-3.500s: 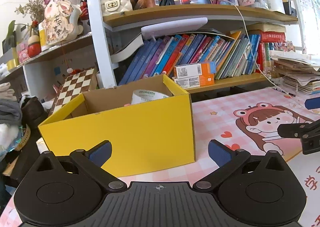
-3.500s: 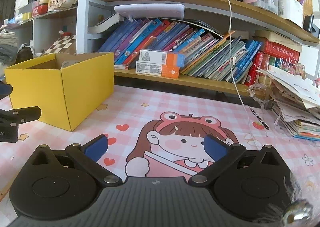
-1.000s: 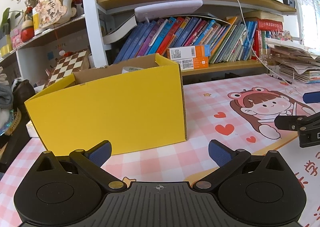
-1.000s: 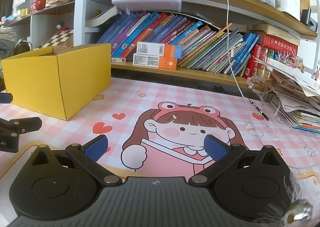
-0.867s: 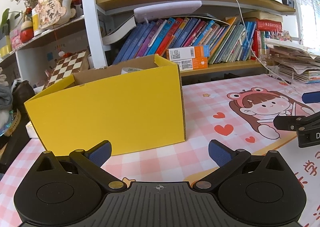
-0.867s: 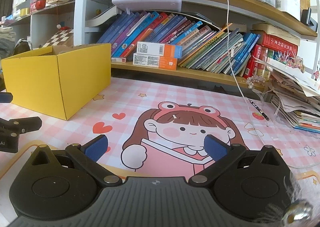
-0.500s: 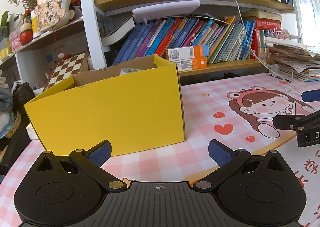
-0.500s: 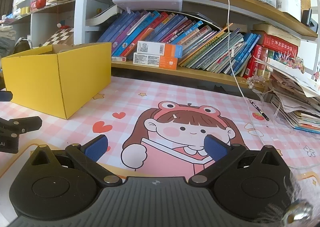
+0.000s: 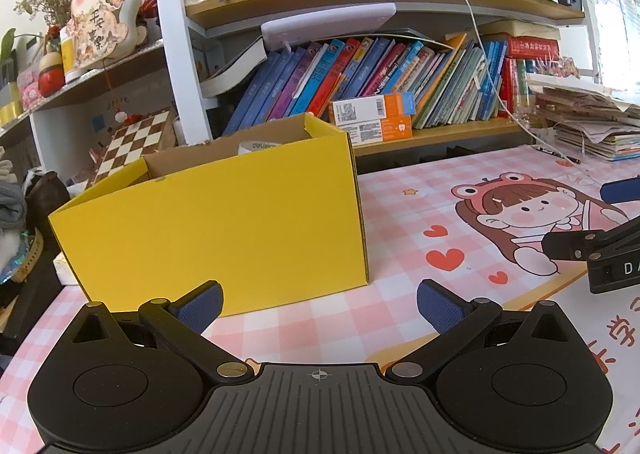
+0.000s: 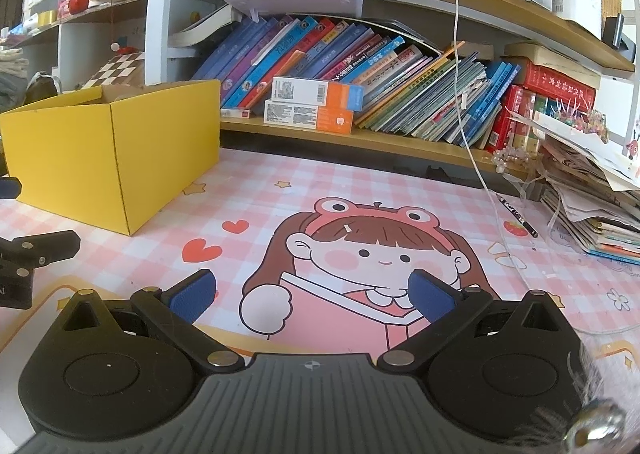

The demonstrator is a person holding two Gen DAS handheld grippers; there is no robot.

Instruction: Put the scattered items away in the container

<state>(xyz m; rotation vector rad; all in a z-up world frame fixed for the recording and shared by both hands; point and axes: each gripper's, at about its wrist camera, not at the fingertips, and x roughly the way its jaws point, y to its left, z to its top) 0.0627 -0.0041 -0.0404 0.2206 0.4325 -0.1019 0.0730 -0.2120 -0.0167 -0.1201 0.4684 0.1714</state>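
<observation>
Both grippers are hovering low over the table, which is covered by a pink checked mat printed with a cartoon girl. The left gripper is standing with its jaws spread wide and nothing between them; the right gripper is likewise wide and empty.

The container, a yellow cardboard box, is sitting just ahead of the left jaws, slightly to their left, its near wall facing them. From the right jaws it is lying ahead and well off to the left. Over the box's rim, the top of a white roll of tape is showing, so at least one item is judged to be already stowed; the rest of the inside is hidden by the near wall.

Ahead of the right jaws the mat is carrying no loose object. A black pen is lying far ahead and to the right of them, near a stack of papers; whether it counts among the scattered items cannot be told.

The tidying is judged to be at or near its end, with neither gripper carrying anything.
</observation>
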